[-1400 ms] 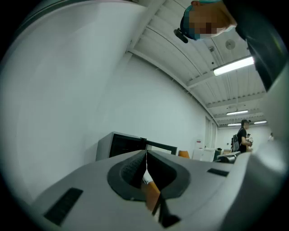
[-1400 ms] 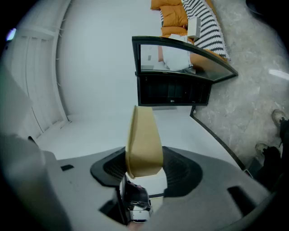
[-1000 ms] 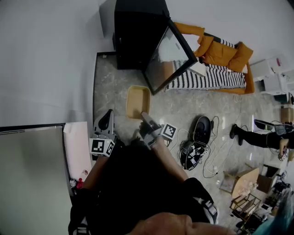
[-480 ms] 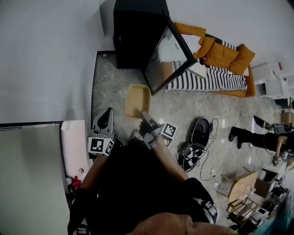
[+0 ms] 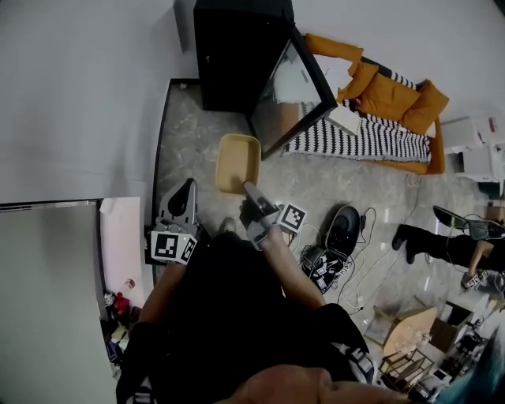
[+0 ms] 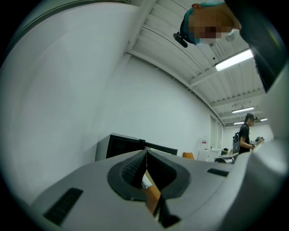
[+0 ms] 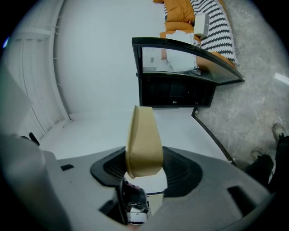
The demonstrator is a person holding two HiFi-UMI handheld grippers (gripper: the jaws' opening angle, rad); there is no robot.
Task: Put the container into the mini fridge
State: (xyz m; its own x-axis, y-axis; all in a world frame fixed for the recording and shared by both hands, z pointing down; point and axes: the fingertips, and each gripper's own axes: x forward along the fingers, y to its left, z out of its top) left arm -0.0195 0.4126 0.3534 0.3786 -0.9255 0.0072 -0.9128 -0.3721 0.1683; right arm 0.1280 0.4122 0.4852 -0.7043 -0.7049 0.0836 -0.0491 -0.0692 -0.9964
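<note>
The right gripper is clamped on the rim of the tan container, which stands on edge between its jaws in the right gripper view. From the head view the right gripper holds the container out over the floor, open side up. The container is in front of the fridge and not inside it. Its far end lies close to the lower corner of the door. The door is swung open, and its glass reflects the room. In the right gripper view the fridge is dark inside, and the open door stands out toward the sofa.

The left gripper has its jaws closed together with nothing between them. It points up toward the white wall, and the top of the fridge shows just over it. In the head view the left gripper is held low at the holder's left side, well apart from the container.

An orange sofa with a striped cover sits right of the fridge. Another person is at the far right, near cables on the floor.
</note>
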